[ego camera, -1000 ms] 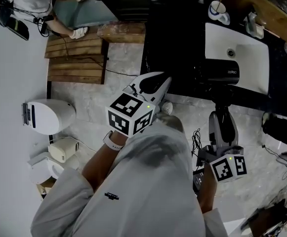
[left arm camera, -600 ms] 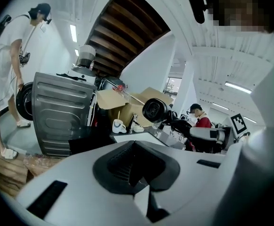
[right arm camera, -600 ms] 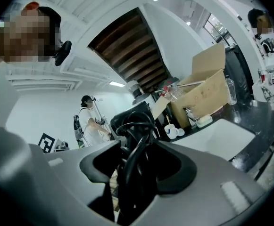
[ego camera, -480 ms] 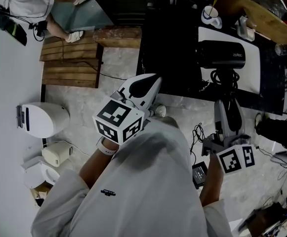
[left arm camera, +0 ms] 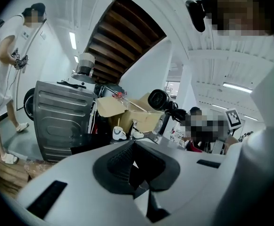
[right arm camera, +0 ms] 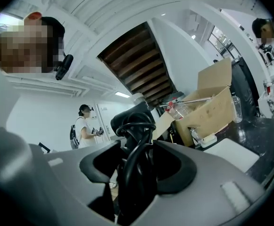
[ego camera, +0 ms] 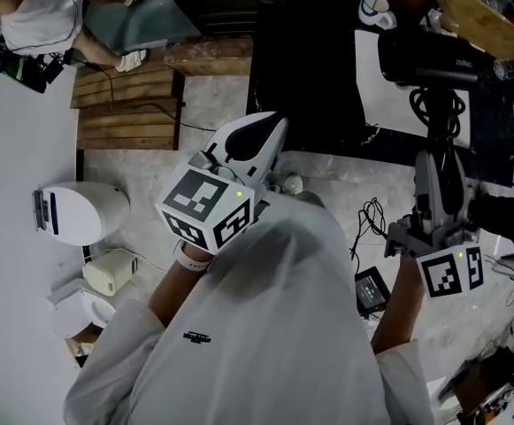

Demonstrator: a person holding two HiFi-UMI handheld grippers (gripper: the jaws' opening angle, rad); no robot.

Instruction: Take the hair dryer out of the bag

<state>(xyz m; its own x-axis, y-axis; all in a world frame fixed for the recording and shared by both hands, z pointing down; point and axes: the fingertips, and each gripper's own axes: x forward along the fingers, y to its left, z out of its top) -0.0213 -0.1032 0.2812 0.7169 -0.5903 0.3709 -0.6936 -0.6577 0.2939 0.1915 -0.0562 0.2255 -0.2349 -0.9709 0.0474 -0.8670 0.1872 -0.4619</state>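
Here, a person in a white shirt stands at a black countertop, holding a grey two-jaw gripper in each hand.

The right gripper reaches over the near edge of the countertop. Its jaws stand wide and are clamped on the handle of a black plastic hair dryer. The dryer is held up in the air above the countertop, its barrel lying crosswise over a white rectangular mat that rests on the countertop. In the right gripper view the dryer's handle fills the gap between the jaws of the right gripper, with the dryer's barrel above them. A coiled black power cord is bunched against the handle, between the barrel and the jaws; the same loops show up close in the right gripper view.

The left gripper is on the near side of the countertop, just short of its edge, pointing towards it. Its jaws are pressed together with nothing between them, as the left gripper view shows.

A white ceramic mug sits at the far edge of the countertop. An open brown cardboard box stands at the far side of the countertop too.
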